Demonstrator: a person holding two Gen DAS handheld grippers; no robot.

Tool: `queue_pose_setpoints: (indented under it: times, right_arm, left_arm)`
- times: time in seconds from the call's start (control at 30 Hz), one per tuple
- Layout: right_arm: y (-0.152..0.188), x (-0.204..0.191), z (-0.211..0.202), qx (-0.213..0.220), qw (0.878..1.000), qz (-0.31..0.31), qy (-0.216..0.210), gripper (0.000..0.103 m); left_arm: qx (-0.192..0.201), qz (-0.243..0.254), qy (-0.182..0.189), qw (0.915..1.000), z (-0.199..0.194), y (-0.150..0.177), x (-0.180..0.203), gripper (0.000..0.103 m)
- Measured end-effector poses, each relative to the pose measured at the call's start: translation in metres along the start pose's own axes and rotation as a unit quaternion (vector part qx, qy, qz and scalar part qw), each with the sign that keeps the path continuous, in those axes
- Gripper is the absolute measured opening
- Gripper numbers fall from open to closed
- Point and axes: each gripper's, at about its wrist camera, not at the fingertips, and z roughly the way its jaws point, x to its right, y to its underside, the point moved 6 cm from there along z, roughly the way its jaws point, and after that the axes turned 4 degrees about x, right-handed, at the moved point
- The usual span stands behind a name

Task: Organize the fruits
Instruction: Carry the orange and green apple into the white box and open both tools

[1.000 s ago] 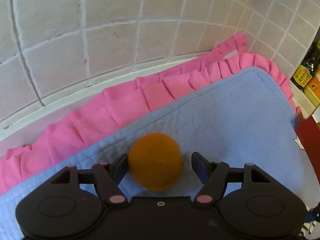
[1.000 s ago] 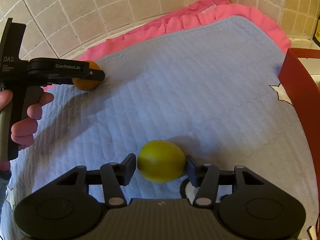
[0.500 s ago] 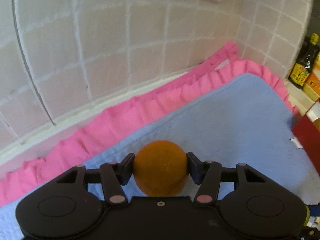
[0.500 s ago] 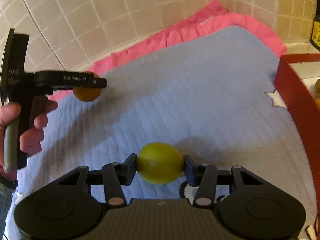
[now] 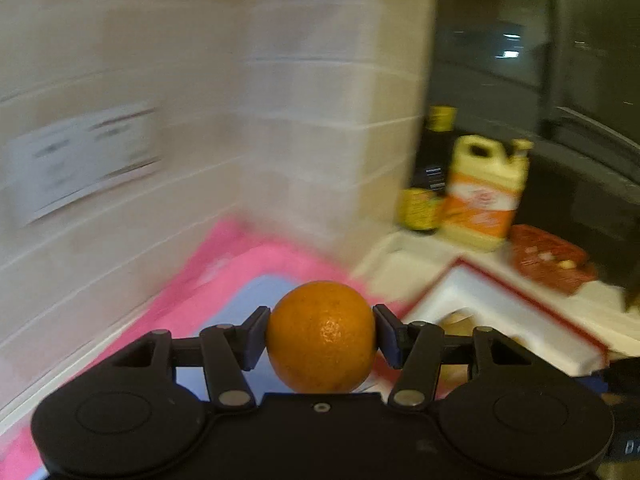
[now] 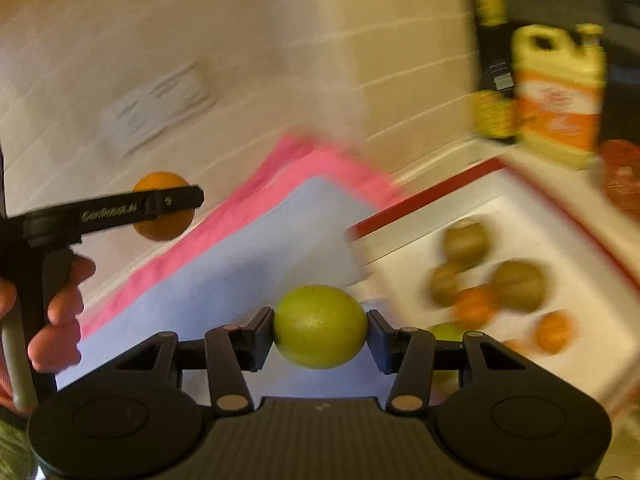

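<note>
Left wrist view: orange [image 5: 322,336] clamped between both pads of the left gripper [image 5: 320,338], held in the air above the blue quilted mat [image 5: 256,300] with its pink frill [image 5: 248,256]. Red-rimmed white box [image 5: 516,300] at 3 o'clock of the orange, contents blurred. Yellow-and-orange jug [image 5: 484,192] and dark bottle [image 5: 434,168] with yellow label at 1 o'clock; label writing too blurred to read. Tiled wall [image 5: 200,80] behind, pale plate on it at 10 o'clock, print unreadable.

Right wrist view: green-yellow citrus [image 6: 320,326] pinched between the right gripper [image 6: 320,330] pads, also off the mat. Same box [image 6: 424,196] at 2 o'clock holds several fruits [image 6: 516,284], brown-green and orange, all smeared. At 10 o'clock the left gripper [image 6: 176,204] shows side-on with the orange [image 6: 160,184] in it, a hand [image 6: 60,312] on its grip; white lettering on the finger, roughly "GenRobot.AI", partly blurred. Jug [image 6: 556,92] at 1 o'clock, text unreadable.
</note>
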Motion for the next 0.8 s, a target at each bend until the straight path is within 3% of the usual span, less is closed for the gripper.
queue_pose_setpoints:
  times: [0.13, 0.3, 0.4, 0.57, 0.8]
  right_arm:
    - [-0.019, 0.067, -0.027, 0.034, 0.997, 0.026, 0.061, 0.051]
    - [-0.026, 0.131, -0.034, 0.030, 0.992, 0.063, 0.108, 0.051]
    - [-0.022, 0.160, -0.021, 0.010, 0.990, 0.098, 0.101, 0.051]
    - [-0.009, 0.188, 0.015, -0.040, 0.987, 0.127, 0.094, 0.051]
    - [0.004, 0.197, 0.042, -0.072, 0.984, 0.130, 0.098, 0.051]
  left_arm:
    - [-0.003, 0.030, 0.052, 0.9982, 0.038, -0.015, 0.070, 0.067]
    - [-0.043, 0.020, 0.104, 0.9934, 0.098, -0.023, 0.134, 0.067]
    - [-0.084, -0.003, 0.123, 0.9889, 0.135, -0.017, 0.154, 0.067]
    - [-0.144, 0.000, 0.124, 0.9817, 0.189, 0.007, 0.185, 0.067]
    - [-0.179, 0.020, 0.127, 0.9753, 0.226, 0.031, 0.203, 0.067]
